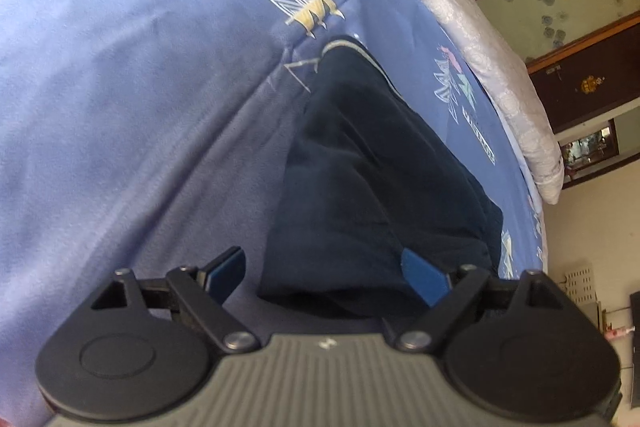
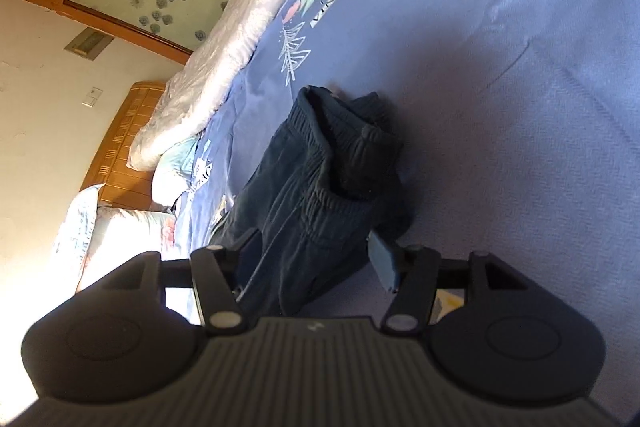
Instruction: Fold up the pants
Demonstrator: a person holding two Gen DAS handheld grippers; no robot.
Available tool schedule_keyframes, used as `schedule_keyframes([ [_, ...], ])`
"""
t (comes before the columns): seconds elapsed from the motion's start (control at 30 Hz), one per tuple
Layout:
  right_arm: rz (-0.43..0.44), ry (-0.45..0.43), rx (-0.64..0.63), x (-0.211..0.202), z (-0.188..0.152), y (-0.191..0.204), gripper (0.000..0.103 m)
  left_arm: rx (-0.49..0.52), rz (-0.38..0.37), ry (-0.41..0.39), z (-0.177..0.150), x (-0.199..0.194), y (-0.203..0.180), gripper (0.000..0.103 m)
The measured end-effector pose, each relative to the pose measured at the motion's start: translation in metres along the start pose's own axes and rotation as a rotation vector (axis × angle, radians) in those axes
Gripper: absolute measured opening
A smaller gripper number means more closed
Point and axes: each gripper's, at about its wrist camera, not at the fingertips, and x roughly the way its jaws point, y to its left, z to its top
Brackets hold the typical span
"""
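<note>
Pants (image 1: 360, 187) lie on bedsheet (image 1: 140, 87); left tongs (image 1: 326, 277) and right tongs (image 2: 316, 259) gape, gripping nothing.

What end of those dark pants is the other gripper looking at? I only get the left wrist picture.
Observer: The right gripper faces the elastic waistband of the pants.
Operator: Is it pinching them?
Observer: No, its jaws stand apart, with the fabric lying between them.
Operator: Anything beyond the pants on that side?
Observer: A wooden headboard and pale pillows, past the blue bedsheet.
</note>
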Motion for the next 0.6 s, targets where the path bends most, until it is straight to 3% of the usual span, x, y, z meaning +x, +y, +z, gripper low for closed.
schedule_keyframes([
  [0.13,-0.014,0.022,-0.012,0.019,0.006,0.002,0.058,0.043,0.012,0.013,-0.003,0.012,-0.009,0.086],
  [0.2,-0.047,0.02,-0.068,0.025,0.008,0.008,0.022,0.083,0.046,0.005,-0.004,0.017,-0.014,0.075],
  [0.23,-0.051,0.017,-0.12,0.026,0.008,0.014,0.021,0.106,0.061,0.002,-0.004,0.019,-0.017,0.069],
  [0.37,-0.082,-0.037,-0.287,0.028,0.001,0.033,0.021,0.112,0.063,-0.005,-0.005,0.019,-0.016,0.066],
  [0.6,-0.101,0.026,-0.144,0.041,-0.005,-0.006,0.02,0.222,0.125,-0.059,-0.014,0.021,-0.024,0.06],
])
